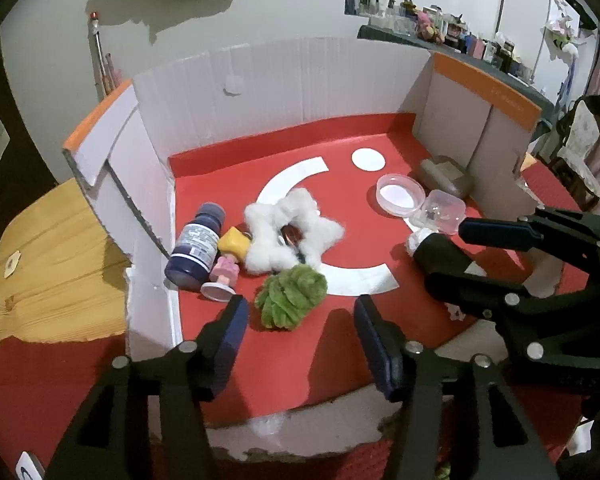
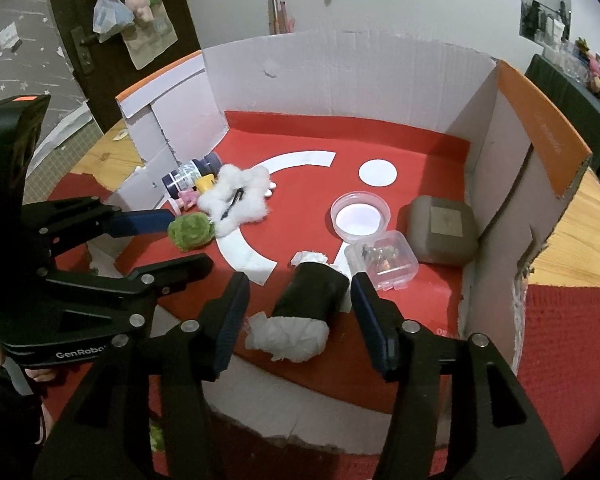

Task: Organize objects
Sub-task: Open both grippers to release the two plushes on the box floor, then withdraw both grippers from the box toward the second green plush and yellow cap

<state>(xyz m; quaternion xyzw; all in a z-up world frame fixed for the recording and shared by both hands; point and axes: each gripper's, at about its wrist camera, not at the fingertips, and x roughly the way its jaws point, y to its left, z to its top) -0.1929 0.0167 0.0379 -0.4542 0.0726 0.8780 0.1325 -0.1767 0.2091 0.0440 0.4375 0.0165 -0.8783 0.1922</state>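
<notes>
Left-wrist view first: left tongs (image 1: pixel 300 332) stand open with nothing between the blue pads, just short of the green fuzzy ball (image 1: pixel 290 298), which lies on the red floor of the cardboard box (image 1: pixel 284 92) straight ahead and a little left of the gap's centre. The ball is roundish, so no long axis governs the bite. Beyond it lie the white fluffy star (image 1: pixel 288 236), the dark bottle (image 1: pixel 196 246) on its side against the left wall, and a small pink-and-yellow figure (image 1: pixel 226 268) between them. To the right, the right tongs (image 1: pixel 440 240) reach in from the side over a black roll.

Right-wrist view: right tongs (image 2: pixel 300 316) are open too, their pads either side of the black roll with white stuffing (image 2: pixel 308 312) but not pressing on it, as far as I can judge. The roll's long axis runs away from the camera, roughly along the fingers, so a close would take it across its narrow width. Just beyond and right sit the clear square case (image 2: pixel 384 264), the round clear tub (image 2: pixel 360 216) and the grey pouch (image 2: pixel 440 236). On the left, the left tongs (image 2: pixel 184 240) bracket the green ball (image 2: pixel 190 232).

Each hand is nearer its own item: left to the ball, right to the roll.
</notes>
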